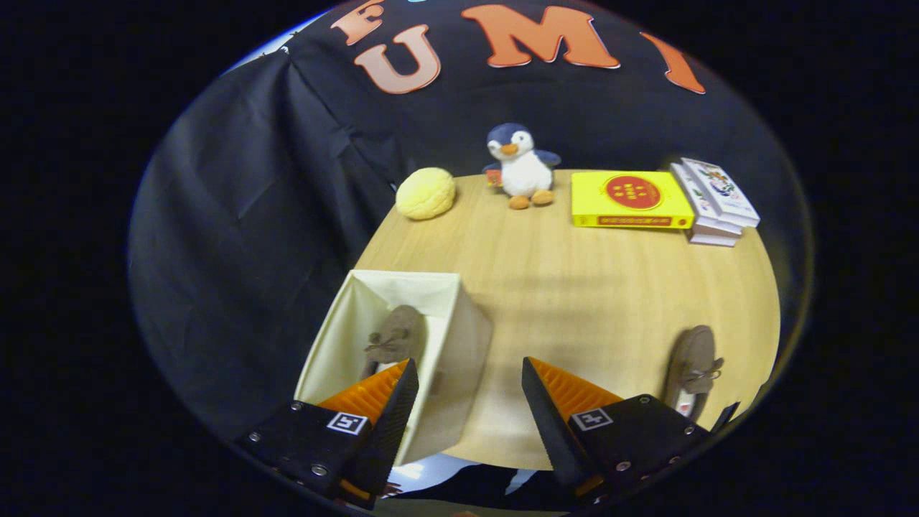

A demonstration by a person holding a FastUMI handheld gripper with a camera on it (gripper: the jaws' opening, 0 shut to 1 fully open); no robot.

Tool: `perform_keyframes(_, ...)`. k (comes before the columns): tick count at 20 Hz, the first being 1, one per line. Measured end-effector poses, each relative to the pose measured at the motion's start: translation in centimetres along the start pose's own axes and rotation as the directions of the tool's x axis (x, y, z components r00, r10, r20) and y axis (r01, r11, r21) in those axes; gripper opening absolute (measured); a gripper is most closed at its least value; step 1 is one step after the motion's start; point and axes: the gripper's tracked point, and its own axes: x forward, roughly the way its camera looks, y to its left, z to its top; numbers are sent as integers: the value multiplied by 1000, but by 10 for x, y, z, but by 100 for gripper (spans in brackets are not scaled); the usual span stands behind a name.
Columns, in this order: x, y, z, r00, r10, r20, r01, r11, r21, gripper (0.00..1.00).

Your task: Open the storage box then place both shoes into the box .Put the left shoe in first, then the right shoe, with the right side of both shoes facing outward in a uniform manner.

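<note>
Two fingers of the gripper (470,402) stand wide apart with nothing between them, held above the near edge of the counter (574,287). Under the left finger sits the storage box (459,337), a cream fabric bin with its top open, and the tip of that finger overlaps the box's mouth. Inside it lies one brown shoe (393,337), toe pointing away toward the far wall of the box, its lace bow showing on top. Which foot it belongs to cannot be told from this angle, nor which of its sides faces outward.

Just beyond the right finger, near the counter's right edge and well apart from the box, lies the second brown shoe (693,366), also with a bow on top and a pale lining visible at its heel end.

Farther back along the counter's far edge stand a round yellow plush ball (426,193), a penguin toy (520,169), a flat yellow box (630,200) and a small stack of books (711,201), none of them part of the job.

As a judgement: the box is open and the first shoe is in, so roughly the first half looks done. What remains is to reach for the shoe on the right, close on it, carry it across and set it in beside the other one, facing the same way.
</note>
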Motion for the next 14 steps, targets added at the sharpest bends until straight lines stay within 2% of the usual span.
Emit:
perform_keyframes(4,-22,-101,-22,992,-124,37,123,992,29,94)
perform_keyframes(8,-34,-196,-53,964,-259,58,257,965,53,96)
perform_keyframes(14,-23,-271,-110,955,-296,-31,297,952,71,93)
